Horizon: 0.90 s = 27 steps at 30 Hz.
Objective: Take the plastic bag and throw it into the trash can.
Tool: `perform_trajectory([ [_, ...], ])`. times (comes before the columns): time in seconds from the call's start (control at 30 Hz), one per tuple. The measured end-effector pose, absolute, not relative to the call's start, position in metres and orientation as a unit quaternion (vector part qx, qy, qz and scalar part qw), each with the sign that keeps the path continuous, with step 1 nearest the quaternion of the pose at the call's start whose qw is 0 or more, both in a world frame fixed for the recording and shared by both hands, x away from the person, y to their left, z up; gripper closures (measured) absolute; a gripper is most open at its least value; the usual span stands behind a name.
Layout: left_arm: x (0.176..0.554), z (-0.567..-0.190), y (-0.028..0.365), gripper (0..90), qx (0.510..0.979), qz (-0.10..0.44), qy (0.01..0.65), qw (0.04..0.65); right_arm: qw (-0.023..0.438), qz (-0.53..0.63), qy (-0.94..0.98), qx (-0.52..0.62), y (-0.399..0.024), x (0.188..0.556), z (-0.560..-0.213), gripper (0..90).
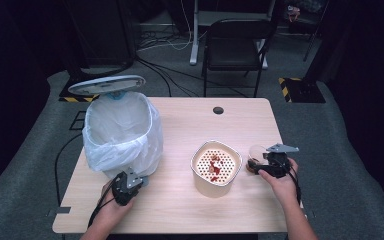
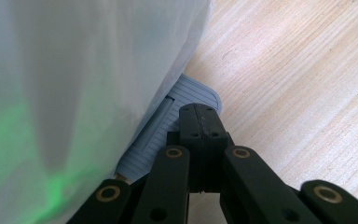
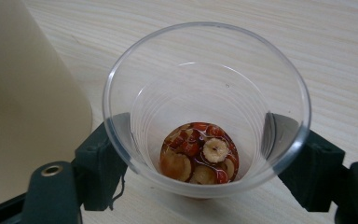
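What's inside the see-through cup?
The clear cup holds red and pale fruit pieces in a little liquid at the bottom. The pieces lie piled, so whatever is beneath the top ones is hidden.

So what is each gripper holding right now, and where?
The right gripper clasps the clear plastic cup by its lower sides. The left gripper is shut, holding nothing, its tips on the bin's grey pedal.

The left gripper point(image 2: 200, 116) rises from the bottom edge, its two black jaws pressed flat together with nothing between them. Their tips rest on a grey ribbed plastic pedal point(image 2: 177, 119) that juts out from under a translucent white plastic bin liner point(image 2: 74, 84). The liner hangs down the left side, tinted green low down. A pale wood-grain table point(image 2: 298, 84) lies to the right.
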<state>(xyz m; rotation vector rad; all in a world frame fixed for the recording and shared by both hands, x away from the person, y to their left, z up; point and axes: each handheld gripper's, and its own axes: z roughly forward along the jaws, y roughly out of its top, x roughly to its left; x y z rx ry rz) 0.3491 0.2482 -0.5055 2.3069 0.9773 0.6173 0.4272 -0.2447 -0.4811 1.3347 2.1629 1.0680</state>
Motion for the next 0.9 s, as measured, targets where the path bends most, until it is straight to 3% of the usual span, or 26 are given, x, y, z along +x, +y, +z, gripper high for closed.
perform_trajectory([
  [0.9,0.3492,-0.5057,0.2484,90.0,0.858,0.228,0.366,0.279,0.206,0.39,0.776,0.451,-0.2402,0.4322,-0.4792,27.1],
])
